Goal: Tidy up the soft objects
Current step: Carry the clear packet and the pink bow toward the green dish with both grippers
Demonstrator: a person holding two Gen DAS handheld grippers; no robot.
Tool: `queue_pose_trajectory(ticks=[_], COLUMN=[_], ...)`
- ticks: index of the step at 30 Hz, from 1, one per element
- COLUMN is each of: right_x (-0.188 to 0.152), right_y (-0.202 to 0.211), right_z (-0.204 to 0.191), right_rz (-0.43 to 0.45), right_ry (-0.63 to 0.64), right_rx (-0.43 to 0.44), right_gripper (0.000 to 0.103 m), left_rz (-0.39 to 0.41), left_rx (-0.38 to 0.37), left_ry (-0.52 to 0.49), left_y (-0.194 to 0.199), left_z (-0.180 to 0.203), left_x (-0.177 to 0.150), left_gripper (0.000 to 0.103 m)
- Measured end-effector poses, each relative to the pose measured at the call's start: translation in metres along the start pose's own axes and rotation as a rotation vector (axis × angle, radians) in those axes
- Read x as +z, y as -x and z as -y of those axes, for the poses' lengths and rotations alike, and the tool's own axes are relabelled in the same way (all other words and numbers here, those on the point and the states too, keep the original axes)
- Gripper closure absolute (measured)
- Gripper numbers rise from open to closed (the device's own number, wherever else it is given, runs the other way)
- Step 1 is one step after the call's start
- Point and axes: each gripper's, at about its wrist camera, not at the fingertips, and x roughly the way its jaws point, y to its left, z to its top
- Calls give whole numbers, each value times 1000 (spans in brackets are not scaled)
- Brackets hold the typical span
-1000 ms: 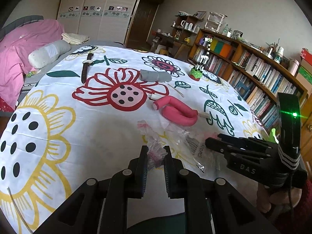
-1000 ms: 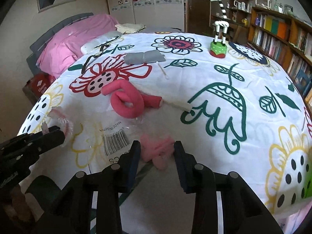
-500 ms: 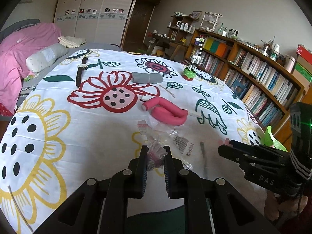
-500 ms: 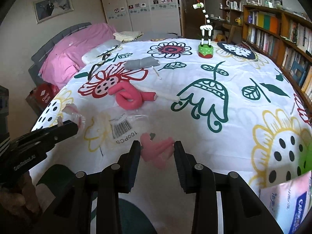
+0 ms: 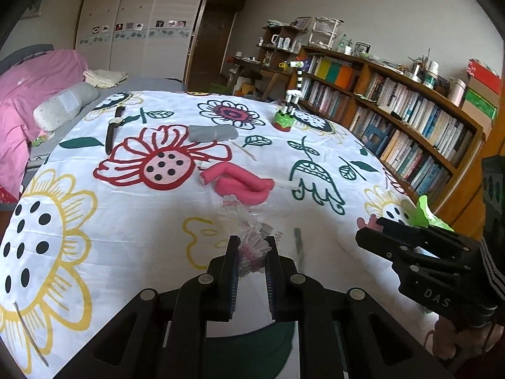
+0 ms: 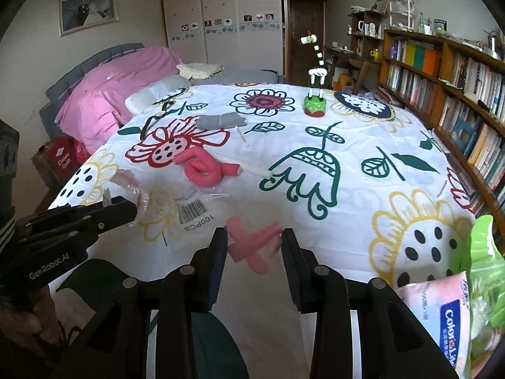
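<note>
My left gripper (image 5: 251, 254) is shut on the crumpled edge of a clear plastic bag (image 5: 249, 237) and holds it above the bed's near edge; the bag's barcode side shows in the right wrist view (image 6: 192, 213). My right gripper (image 6: 254, 246) is shut on a few small pink foam rods (image 6: 252, 244), lifted off the bedspread to the right of the bag. It shows in the left wrist view (image 5: 372, 224) at right. A large curled pink foam roller (image 5: 243, 184) lies on the bedspread beyond the bag; it also shows in the right wrist view (image 6: 205, 167).
On the flowered bedspread (image 5: 94, 221) lie a grey rolled cloth (image 5: 213, 132), a wristwatch (image 5: 112, 128), thin white sticks and a toy zebra on a green base (image 6: 315, 94). Bookshelves (image 5: 410, 120) run along the right. A green bag with a tissue pack (image 6: 442, 309) sits at the near right.
Both grippers pulled back and up from the bed. The right gripper lifted the pink rods off the bag and moved right, away from the left gripper. The left keeps its hold on the bag.
</note>
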Motion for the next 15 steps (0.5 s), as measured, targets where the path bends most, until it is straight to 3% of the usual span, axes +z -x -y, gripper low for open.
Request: queue_pose_trajectory(ticks=[15], right_x=[-15], right_y=[32], right_z=[13], right_rz=[47], right_ry=[-17], right_rx=[-19], right_gripper=[67], left_rz=[-4], left_rx=[-21], left_ry=[-59], left_y=[2], left_z=[33], left_x=[-3], left_gripper=[87])
